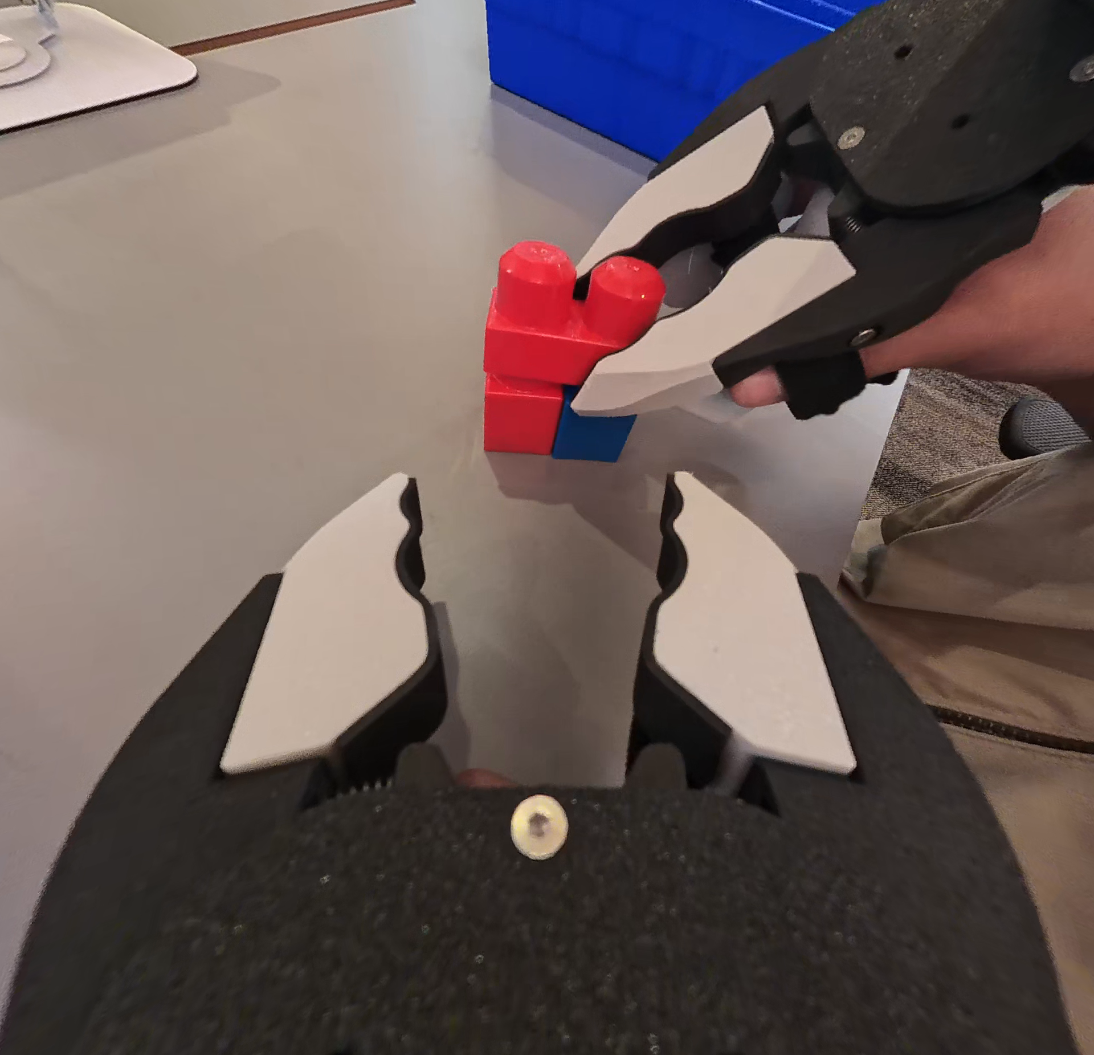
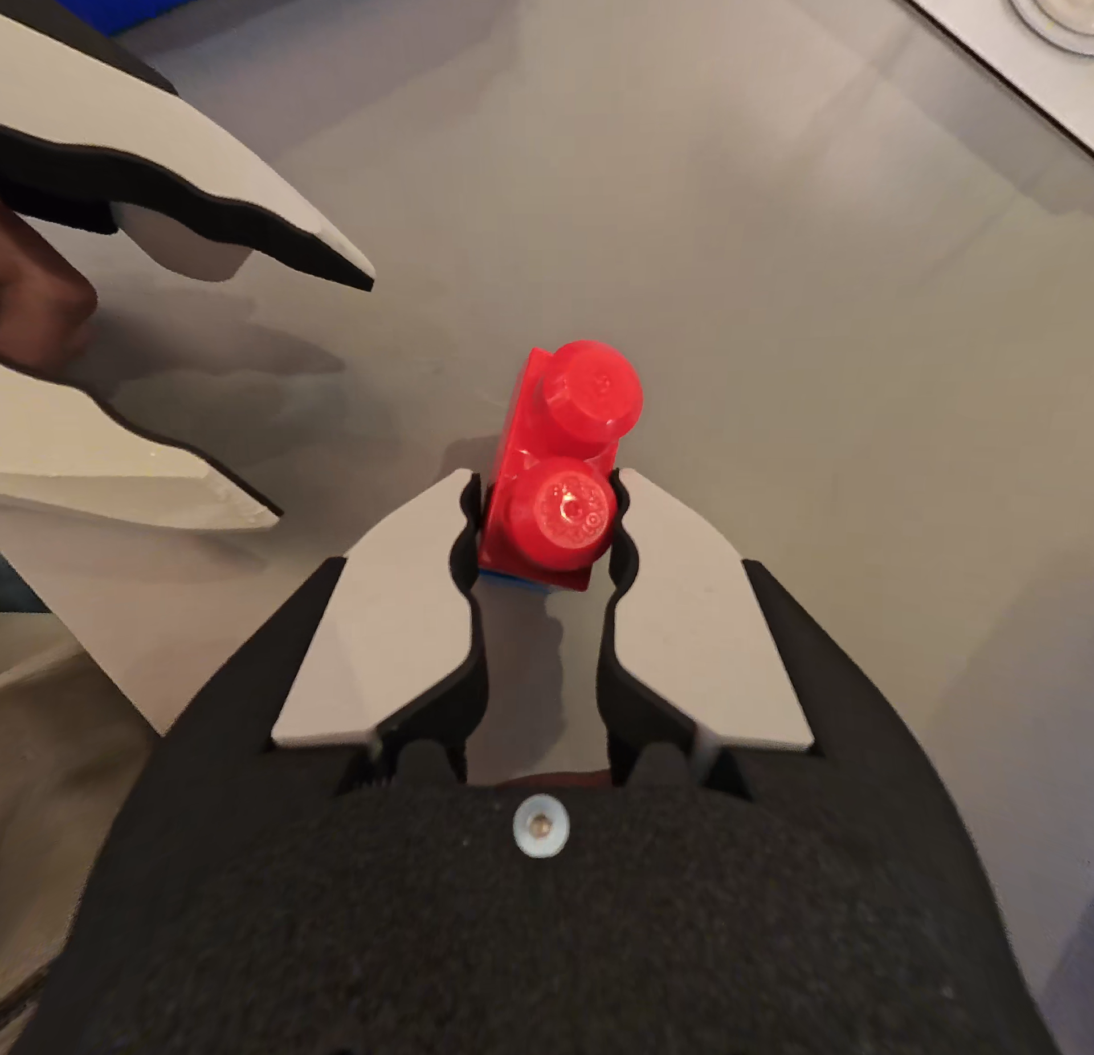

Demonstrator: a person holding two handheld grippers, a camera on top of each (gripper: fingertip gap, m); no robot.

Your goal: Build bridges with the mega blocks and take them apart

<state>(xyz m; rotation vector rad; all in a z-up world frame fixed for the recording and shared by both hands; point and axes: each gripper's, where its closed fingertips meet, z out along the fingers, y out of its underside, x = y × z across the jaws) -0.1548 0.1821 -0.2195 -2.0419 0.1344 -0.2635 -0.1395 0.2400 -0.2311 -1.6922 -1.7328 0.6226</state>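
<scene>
We work on a wide grey table (image 1: 296,316), which gives the blocks a flat, firm base to press against, and at its far right stands a blue bin (image 1: 621,49), probably where spare blocks are kept within reach; a white mat (image 1: 89,73) lies at the far left, well apart from the work. Our left gripper (image 1: 541,482) hovers near the bottom of its own view with its jaws spread apart and empty, just short of the bridge, and we judge it waits there to steady the base. Our right gripper (image 2: 541,493) comes in from the right and is clamped on the red two-stud block (image 2: 553,482), its tips pinching the near end around the nearer stud, a hold that suits either pressing the block down or prying it up; which of the two is under way we cannot tell. That top block spans two small supports standing side by side and touching on the table, a red cube (image 1: 521,416) on the left and a blue cube (image 1: 592,434) on the right, so the little bridge sits in the middle of the table between both grippers.
</scene>
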